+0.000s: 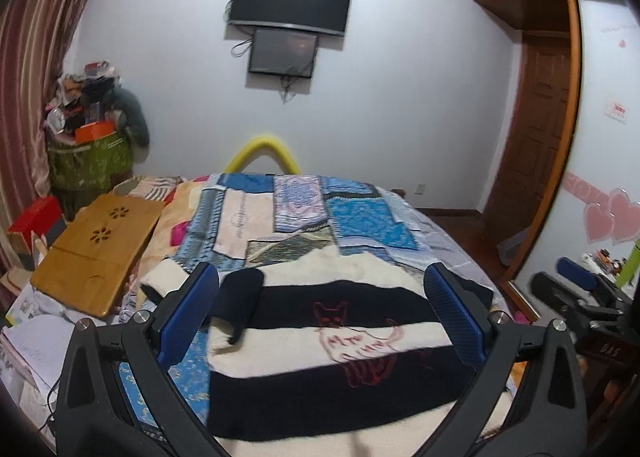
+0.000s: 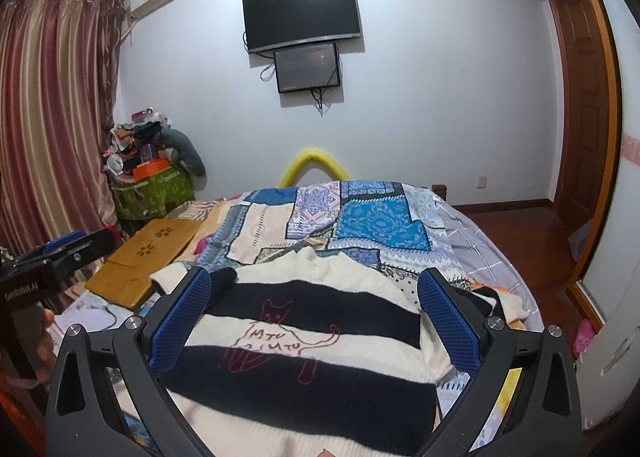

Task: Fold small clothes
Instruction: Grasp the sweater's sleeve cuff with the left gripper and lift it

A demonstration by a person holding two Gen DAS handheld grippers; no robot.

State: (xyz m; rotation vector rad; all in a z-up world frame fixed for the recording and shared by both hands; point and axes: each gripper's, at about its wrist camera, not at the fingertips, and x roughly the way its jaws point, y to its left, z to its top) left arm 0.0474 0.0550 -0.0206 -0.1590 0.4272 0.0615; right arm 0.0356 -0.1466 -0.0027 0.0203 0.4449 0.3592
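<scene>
Left wrist view, striped sweater [image 1: 320, 341] flat on bed beyond both wide-spread, empty jaws

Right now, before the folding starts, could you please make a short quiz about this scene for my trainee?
1. True or false: the left tongs are shut on the striped sweater.
2. What is drawn in red on the sweater? A) a cat B) a flower C) a star
3. Fill in: beside the patchwork quilt lies a wooden ____ with flower-shaped cutouts.

Key:
1. False. Both the left tongs and the right tongs are open and hold nothing.
2. A, a cat outline.
3. Board; the wooden board lies to the left of the quilt.
</scene>
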